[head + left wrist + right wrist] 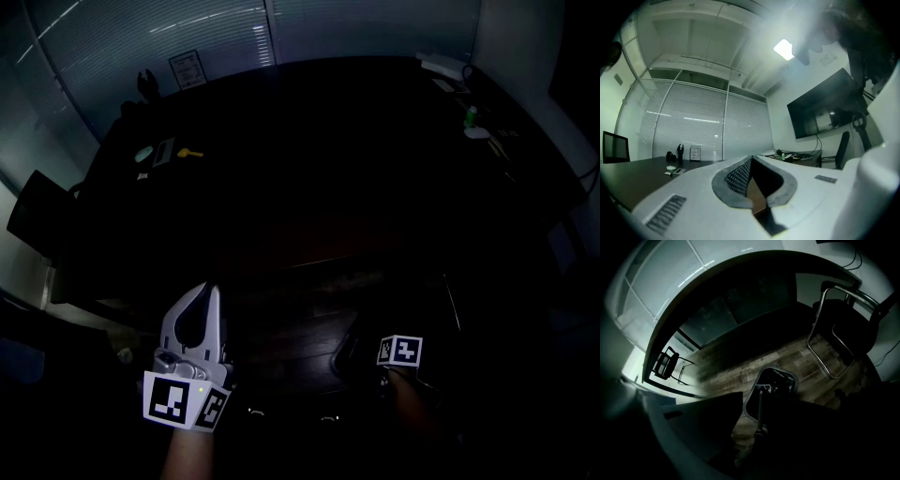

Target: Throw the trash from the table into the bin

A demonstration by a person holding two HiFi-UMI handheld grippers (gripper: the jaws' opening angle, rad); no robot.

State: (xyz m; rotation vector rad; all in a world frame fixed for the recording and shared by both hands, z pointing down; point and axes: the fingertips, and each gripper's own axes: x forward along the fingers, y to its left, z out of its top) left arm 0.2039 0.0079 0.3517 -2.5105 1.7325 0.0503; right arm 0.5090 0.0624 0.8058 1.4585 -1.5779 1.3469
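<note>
Bin (751,394) stands on plank floor (726,366), seen from above in right gripper view. Inside is black w/ a few pale glints, and the contents are too dark to sort. Thin dark stick (760,408) runs from bin's mouth down into the gap of right gripper (750,422). Its tongs stand apart, and I can't tell whether either pad touches the stick. Both tongs are near-black there, the right one esp. hard to outline.

Left gripper (751,159) points level across the table (309,150), tongs together at the tips, nothing between them.

Head view is v. dark. Near me only left gripper's white frame and right gripper's marker cube (400,351) read clearly.

Few small items (167,150) lie at table's far left end and more bits (469,117) at far right, all too small to name.

Room to move: bare floor on bin's left and far side, table edge arcing above it. Chair w/ chrome frame (843,319) is near on bin's right, 2nd chair (665,364) well apart at left.
</note>
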